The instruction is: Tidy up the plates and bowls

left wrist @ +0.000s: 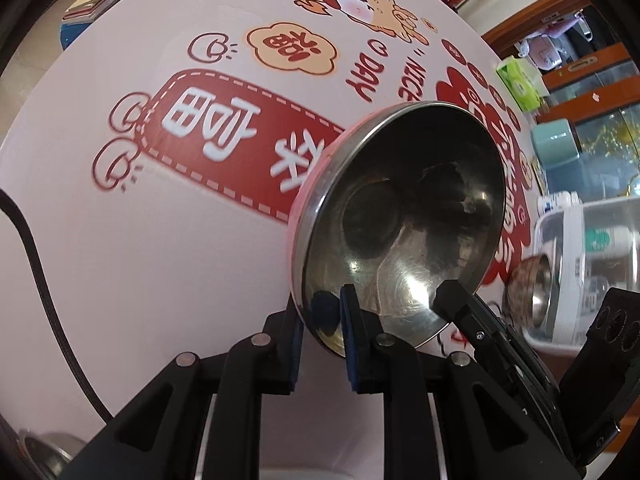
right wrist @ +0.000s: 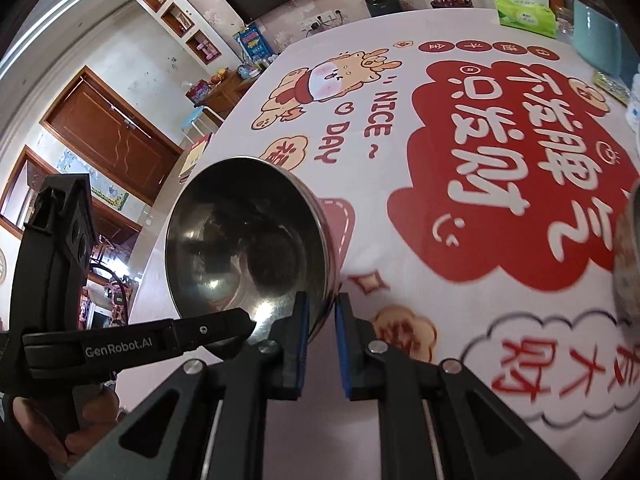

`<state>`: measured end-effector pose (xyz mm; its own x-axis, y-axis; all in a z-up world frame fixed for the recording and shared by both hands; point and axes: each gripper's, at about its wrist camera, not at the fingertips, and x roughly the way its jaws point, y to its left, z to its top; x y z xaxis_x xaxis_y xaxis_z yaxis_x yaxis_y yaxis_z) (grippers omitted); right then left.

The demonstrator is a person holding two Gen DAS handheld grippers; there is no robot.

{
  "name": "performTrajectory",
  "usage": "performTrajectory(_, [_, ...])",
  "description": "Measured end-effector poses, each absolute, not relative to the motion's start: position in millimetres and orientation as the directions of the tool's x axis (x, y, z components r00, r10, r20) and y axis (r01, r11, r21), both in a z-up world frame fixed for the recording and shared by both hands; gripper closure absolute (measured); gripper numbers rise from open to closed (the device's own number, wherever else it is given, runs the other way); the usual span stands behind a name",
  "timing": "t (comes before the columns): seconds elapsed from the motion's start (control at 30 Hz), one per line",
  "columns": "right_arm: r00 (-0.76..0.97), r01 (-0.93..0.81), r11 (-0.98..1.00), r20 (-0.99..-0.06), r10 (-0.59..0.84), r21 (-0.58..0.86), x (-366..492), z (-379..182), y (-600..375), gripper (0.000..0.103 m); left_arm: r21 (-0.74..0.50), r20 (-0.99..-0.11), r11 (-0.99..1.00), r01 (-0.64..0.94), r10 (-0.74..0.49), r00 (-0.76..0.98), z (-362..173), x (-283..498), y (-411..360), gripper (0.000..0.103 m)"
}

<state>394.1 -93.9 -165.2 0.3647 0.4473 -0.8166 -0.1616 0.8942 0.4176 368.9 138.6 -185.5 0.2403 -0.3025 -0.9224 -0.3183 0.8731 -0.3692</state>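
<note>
- you're mid-carry: both grippers hold one steel bowl (left wrist: 400,224) tilted above the printed tablecloth (left wrist: 120,260), clear of it.
- your left gripper (left wrist: 322,320) is clamped on the bowl's rim, one pad inside, one outside.
- your right gripper (right wrist: 323,320) pinches the opposite rim the same way, jaws nearly closed on the thin wall.
- the bowl is empty; only reflections show inside.
- next, i'd judge you need both hands moving together, keeping the bowl level, toward the other bowl (left wrist: 532,292) by the white rack (left wrist: 592,240).
- whether that second bowl holds anything is too blurred to tell.
</note>
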Motion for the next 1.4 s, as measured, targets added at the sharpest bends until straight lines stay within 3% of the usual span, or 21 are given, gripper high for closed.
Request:
performTrajectory(0.67, [0.385,-0.216,0.903,-0.818,0.427,0.370,295.1,-114.0,-81.7,0.089,-0.380,-0.912,0.893,-0.240,-0.318,0.261,-134.7,263.3,138.5,0.087])
performTrajectory(1.4, [0.346,-0.348,0.880,-0.828,0.442,0.324,212.2,-89.1,-9.2,0.089,-0.405,-0.893,0.876,-0.262,-0.316,0.321,-115.4,145.8,194.9,0.085])
